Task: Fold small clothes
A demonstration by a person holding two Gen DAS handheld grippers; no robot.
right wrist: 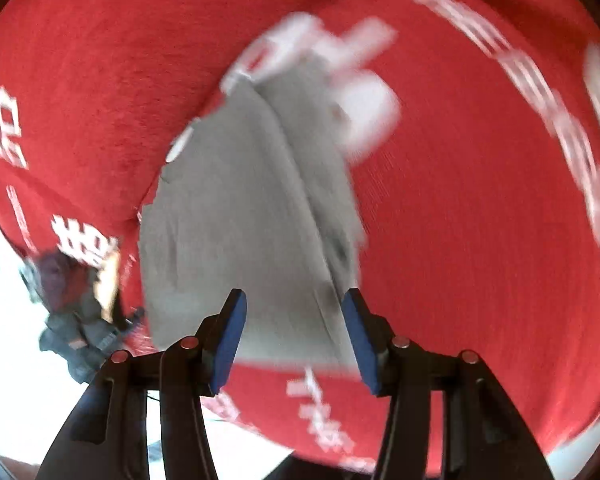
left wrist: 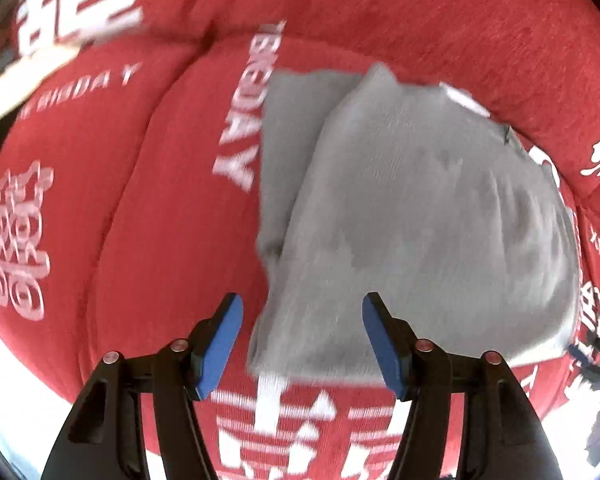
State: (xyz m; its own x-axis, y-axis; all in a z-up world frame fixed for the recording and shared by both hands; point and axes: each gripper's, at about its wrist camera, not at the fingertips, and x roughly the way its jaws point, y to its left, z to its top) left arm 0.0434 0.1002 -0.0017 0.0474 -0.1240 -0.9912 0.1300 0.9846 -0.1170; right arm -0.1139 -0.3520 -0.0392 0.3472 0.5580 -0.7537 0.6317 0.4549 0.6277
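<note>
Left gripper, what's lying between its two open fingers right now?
In the left wrist view, the near edge of the folded grey garment lies between the left gripper's open fingers, on the red printed cover.

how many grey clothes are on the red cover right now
1. A single folded grey garment lies on the red printed cover, ahead of both open grippers. More could be hidden under its layers.

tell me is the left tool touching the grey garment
Cannot tell. The left wrist view shows the left tool open over the grey garment, but not whether its pads touch.
</note>
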